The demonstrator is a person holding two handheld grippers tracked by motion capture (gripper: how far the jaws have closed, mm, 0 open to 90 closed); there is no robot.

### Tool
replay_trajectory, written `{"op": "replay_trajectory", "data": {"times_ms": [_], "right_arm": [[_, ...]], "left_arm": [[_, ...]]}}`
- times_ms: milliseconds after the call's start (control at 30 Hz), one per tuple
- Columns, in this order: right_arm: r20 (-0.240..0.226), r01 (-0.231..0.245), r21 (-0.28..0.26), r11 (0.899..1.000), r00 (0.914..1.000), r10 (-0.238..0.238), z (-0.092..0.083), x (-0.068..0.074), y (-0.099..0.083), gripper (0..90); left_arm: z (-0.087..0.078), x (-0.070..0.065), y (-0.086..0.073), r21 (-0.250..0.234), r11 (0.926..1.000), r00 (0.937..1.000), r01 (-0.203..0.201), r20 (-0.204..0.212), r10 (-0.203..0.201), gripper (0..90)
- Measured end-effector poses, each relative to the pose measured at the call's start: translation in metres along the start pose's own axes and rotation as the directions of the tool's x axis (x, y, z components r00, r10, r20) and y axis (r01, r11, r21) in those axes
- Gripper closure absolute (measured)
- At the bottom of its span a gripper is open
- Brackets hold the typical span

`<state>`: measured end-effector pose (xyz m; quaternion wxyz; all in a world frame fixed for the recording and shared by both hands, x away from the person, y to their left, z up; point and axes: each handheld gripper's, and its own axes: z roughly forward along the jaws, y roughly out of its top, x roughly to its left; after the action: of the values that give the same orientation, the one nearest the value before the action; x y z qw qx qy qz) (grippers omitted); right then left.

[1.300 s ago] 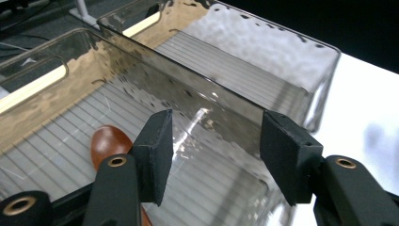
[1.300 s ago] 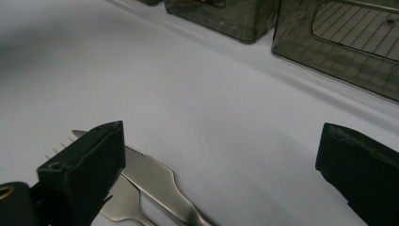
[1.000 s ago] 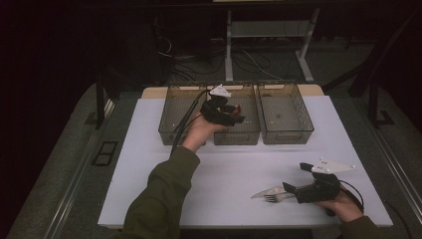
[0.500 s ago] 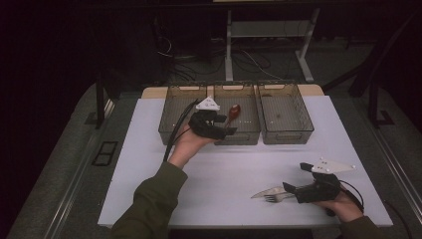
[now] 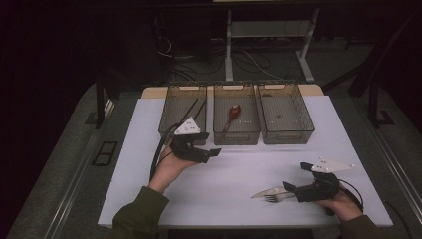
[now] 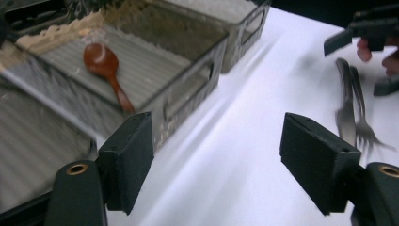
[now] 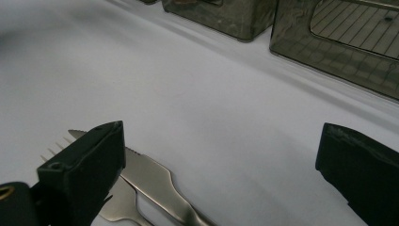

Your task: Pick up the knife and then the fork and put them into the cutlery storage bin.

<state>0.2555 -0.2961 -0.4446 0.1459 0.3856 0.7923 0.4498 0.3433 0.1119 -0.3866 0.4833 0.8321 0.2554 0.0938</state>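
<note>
A red-brown spoon (image 5: 233, 113) (image 6: 106, 66) lies in the middle bin (image 5: 236, 137). My left gripper (image 5: 211, 153) (image 6: 216, 165) hovers over the white table just in front of the left and middle bins. Its jaws have just been opening and stand open with nothing between them. At the front right, my right gripper (image 5: 295, 177) (image 7: 221, 160) rests open. A metal knife (image 5: 266, 192) (image 7: 155, 176) and a fork (image 5: 273, 198) (image 6: 360, 113) lie on the table beside its left-hand jaw, apart from the pads.
Three smoky clear bins stand in a row at the table's back: the left bin (image 5: 181, 107), the middle one, and the right bin (image 5: 286, 112). The white table top (image 5: 239, 169) stretches between both grippers. Cables and a stand's legs lie on the floor behind.
My left gripper has drawn back from over the middle bin toward the front left and lower. The spoon has come into sight in that bin. The right gripper has kept still.
</note>
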Motion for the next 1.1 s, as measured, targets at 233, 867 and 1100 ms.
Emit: {"op": "replay_trajectory", "data": {"times_ms": [233, 867, 1100], "right_arm": [[-0.001, 0.007, -0.001, 1.000, 1.0000, -0.007, -0.001, 0.001, 0.000, 1.6], [-0.113, -0.029, 0.037, 0.999, 0.9931, 0.033, -0.018, -0.015, 0.010, 15.7], [-0.091, -0.025, 0.073, 0.997, 0.9954, 0.032, -0.022, -0.024, 0.010, 34.9]], "left_arm": [[-0.023, -0.008, -0.034, -0.035, 0.9988, 0.9992, 0.033, -0.020, -0.034, 21.0], [-0.037, -0.023, -0.076, 0.007, 0.9990, 0.9968, 0.044, -0.068, -0.043, 0.0], [-0.033, -0.023, -0.077, 0.037, 0.9987, 0.9985, 0.034, -0.044, -0.032, 0.0]]}}
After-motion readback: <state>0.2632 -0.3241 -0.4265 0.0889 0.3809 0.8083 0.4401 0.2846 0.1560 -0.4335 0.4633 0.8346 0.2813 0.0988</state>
